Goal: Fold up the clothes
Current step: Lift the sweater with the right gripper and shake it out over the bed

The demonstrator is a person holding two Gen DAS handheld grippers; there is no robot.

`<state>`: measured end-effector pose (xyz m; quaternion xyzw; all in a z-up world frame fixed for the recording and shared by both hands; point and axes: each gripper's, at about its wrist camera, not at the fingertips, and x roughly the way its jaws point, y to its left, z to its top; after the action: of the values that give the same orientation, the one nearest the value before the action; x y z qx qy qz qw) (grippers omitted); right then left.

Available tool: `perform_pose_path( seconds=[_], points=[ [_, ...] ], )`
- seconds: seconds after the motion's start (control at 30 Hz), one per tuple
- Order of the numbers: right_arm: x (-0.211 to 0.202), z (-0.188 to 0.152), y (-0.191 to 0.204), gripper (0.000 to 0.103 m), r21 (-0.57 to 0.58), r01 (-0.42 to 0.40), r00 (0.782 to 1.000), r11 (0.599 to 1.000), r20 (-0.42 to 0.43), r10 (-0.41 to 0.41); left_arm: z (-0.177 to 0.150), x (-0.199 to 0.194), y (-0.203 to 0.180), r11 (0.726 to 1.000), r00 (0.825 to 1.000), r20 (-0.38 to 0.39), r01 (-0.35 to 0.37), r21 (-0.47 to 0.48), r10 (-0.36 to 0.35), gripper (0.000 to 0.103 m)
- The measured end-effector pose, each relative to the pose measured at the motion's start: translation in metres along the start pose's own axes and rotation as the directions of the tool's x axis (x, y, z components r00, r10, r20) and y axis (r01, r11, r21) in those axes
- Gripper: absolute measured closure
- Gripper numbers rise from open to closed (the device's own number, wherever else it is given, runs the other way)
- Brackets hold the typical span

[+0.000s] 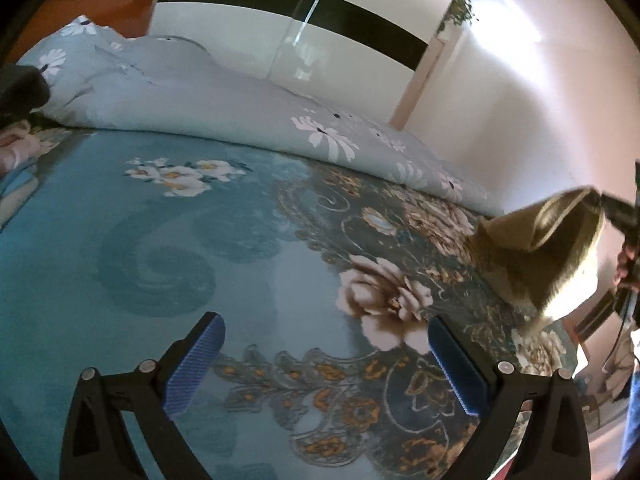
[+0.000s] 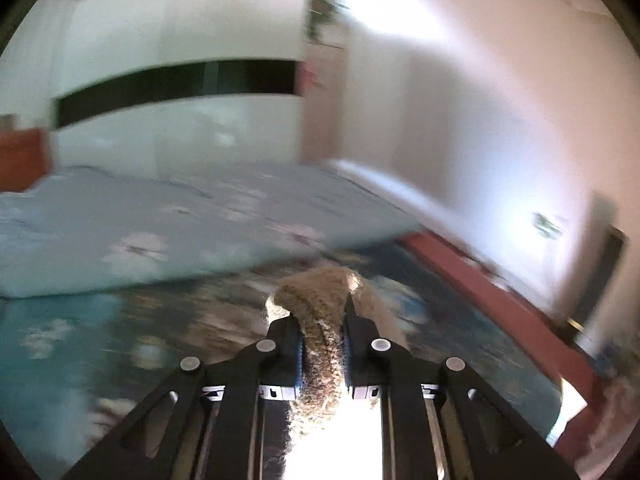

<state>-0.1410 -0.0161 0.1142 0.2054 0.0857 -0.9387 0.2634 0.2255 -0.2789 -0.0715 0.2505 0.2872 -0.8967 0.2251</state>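
A tan fuzzy knit garment (image 2: 320,320) is clamped between the pads of my right gripper (image 2: 323,316), which is lifted above the bed. In the left wrist view the same garment (image 1: 536,256) hangs off the bed's right side, with my right gripper (image 1: 602,200) pinching its top edge. My left gripper (image 1: 324,356) hovers over the flowered teal bedspread (image 1: 160,260) with its blue pads (image 1: 196,364) wide apart and nothing between them.
A rolled pale-blue duvet (image 1: 224,104) with white flowers lies along the far side of the bed. Behind it stands a white wardrobe (image 1: 320,28) with a black band. A red bed frame (image 2: 500,300) edges the right side. Pink cloth (image 1: 16,144) shows at far left.
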Motion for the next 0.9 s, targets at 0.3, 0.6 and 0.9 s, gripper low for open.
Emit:
perform_pose_path(
  seconds=[0.3,0.6,0.9],
  points=[
    [-0.071,0.063,0.168,0.088,-0.076,-0.474,0.87,0.877,0.108,0.48,0.013,-0.069,0.071,0.99,0.988,0.131,-0.069,-0.126,0.085,0.0],
    [-0.123,0.099,0.273,0.088,-0.029,-0.772,0.621,0.634,0.174,0.764,0.007,-0.142,0.134,0.961,0.953,0.216,-0.163,-0.222,0.212,0.0],
    [-0.081,0.051,0.233,0.088,0.129,-0.742,0.667,0.657,0.058,0.742,-0.006,-0.148,0.164,0.947,0.958,0.19,-0.154,-0.283,0.213,0.0]
  ],
)
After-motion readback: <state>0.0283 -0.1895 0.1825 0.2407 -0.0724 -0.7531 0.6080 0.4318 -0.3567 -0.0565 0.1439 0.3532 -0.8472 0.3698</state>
